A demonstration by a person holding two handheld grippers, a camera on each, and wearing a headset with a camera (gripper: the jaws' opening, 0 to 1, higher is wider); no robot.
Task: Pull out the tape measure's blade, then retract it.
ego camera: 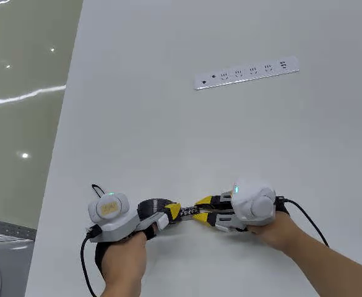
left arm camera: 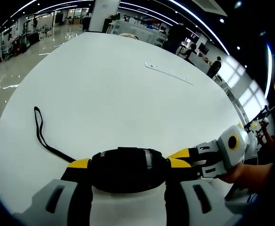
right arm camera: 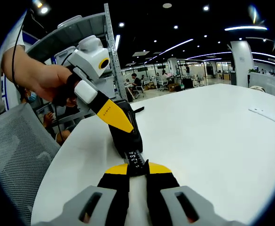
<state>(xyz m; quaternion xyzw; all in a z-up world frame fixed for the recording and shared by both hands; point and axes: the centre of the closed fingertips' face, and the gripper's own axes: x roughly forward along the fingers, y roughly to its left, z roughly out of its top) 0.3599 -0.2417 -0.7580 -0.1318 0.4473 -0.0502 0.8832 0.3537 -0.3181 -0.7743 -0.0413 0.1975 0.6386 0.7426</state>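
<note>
The left claw (ego camera: 169,213) and right claw (ego camera: 200,208) share grey-white housings, yellow-tipped black jaws and trailing black cables (ego camera: 299,208).

I count two grippers, my left gripper (left arm camera: 128,165) and my right gripper (right arm camera: 137,168), one in each of my two hands, the left hand (ego camera: 124,257) and the right hand (ego camera: 276,230). Each gripper has two yellow-tipped jaws, four in all, and each trails one black cable, the left cable (ego camera: 82,260) and the right cable (ego camera: 304,216). There is one black tape measure (ego camera: 151,206), with one blade (right arm camera: 134,159) and one black wrist strap (left arm camera: 43,136). One white power strip (ego camera: 247,72) lies on one white table (ego camera: 199,136); its sockets are too small to count
</note>
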